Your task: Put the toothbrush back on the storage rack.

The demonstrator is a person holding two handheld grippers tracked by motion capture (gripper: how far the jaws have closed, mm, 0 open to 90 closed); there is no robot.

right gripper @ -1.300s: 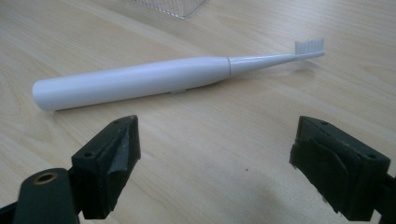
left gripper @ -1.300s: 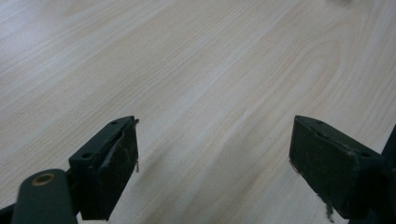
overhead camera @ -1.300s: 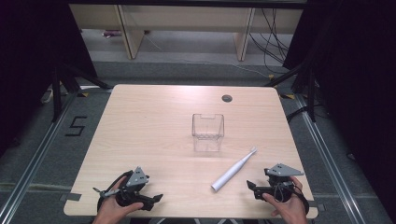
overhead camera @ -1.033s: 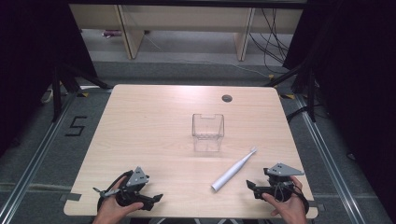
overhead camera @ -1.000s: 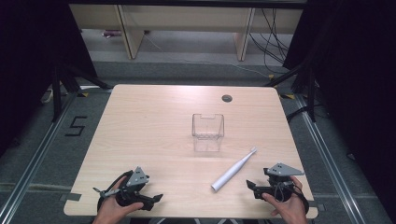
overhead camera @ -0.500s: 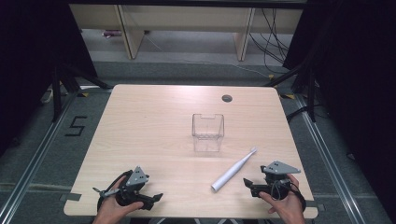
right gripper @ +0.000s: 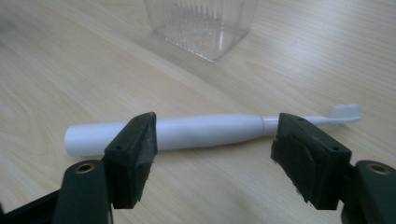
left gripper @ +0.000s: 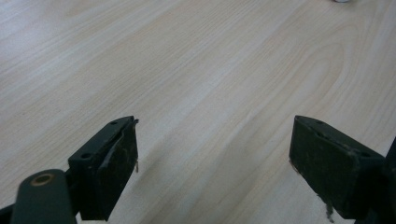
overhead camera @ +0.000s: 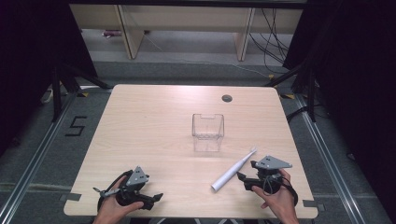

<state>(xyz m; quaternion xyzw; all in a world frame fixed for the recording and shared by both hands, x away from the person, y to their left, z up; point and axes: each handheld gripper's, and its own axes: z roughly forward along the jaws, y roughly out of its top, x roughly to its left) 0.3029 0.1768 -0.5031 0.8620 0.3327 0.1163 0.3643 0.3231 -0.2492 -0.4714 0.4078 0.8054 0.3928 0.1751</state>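
**Mia:** Where is the toothbrush (overhead camera: 233,170)?

**Ben:** In the high view it lies flat on the bench (overhead camera: 154,121), in the lower right part of the picture. It is white and long. Its brush end points up and to the right. Its thick end points down and to the left.

**Mia:** What is next to it?

**Ben:** A clear box (overhead camera: 208,132) stands near the middle of the picture, just above the toothbrush. They are near but not touching. A small dark round hole (overhead camera: 227,98) sits higher up on the bench.

**Mia:** What are the right tongs (overhead camera: 244,178) doing?

**Ben:** A hand (overhead camera: 278,198) holds them at the bottom right, just beside the thick end of the toothbrush. In the right gripper view the toothbrush (right gripper: 187,131) lies across the picture right behind the two black jaws. The jaws have just been closing a bit, but they are apart, with a gap between them. Nothing is between them, and they hold nothing. The clear box (right gripper: 201,25) is at the top of that picture.

**Mia:** And the left tongs (overhead camera: 152,199)?

**Ben:** They are at the bottom left, far from the toothbrush. In the left gripper view the jaws stand wide, with bare wood between them.
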